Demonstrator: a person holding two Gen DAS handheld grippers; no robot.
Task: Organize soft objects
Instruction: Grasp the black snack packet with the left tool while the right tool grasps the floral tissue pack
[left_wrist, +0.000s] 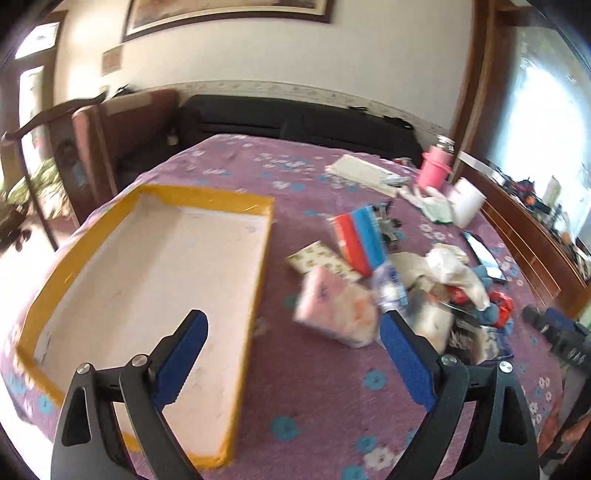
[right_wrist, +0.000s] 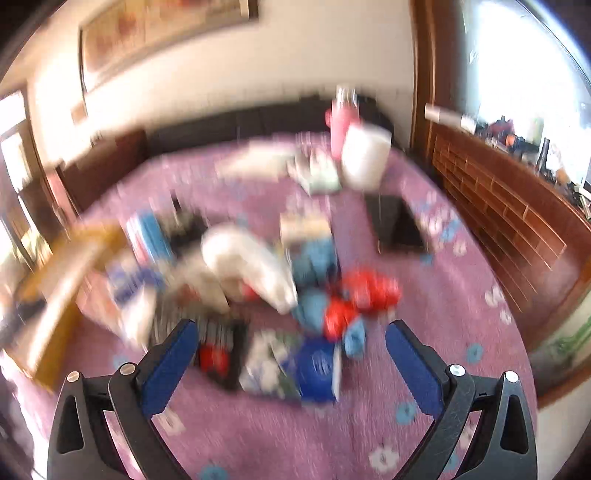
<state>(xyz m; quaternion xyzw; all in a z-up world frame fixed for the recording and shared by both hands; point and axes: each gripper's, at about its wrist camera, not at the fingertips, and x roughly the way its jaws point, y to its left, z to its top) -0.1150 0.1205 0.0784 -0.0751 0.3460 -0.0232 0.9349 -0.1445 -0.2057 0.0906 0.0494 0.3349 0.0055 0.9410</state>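
Observation:
A shallow white box with a yellow taped rim (left_wrist: 236, 280) lies on the purple flowered bedspread (left_wrist: 317, 398), left of a heap of soft packs. A pink tissue pack (left_wrist: 336, 310) lies nearest it, with a red and blue pack (left_wrist: 360, 240) and a patterned pack (left_wrist: 321, 260) behind. My left gripper (left_wrist: 291, 325) is open and empty, above the box's right rim. My right gripper (right_wrist: 290, 334) is open and empty, over the heap's near side, above a blue pack (right_wrist: 317, 373) and red and blue cloth pieces (right_wrist: 351, 299). The right wrist view is blurred.
A pink bottle (left_wrist: 434, 166), a white cup (left_wrist: 467, 203), papers (left_wrist: 364, 173) and a phone (left_wrist: 484, 254) lie at the far right of the bed. A wooden cabinet (right_wrist: 509, 221) runs along the right. A dark headboard (left_wrist: 295, 118) stands behind.

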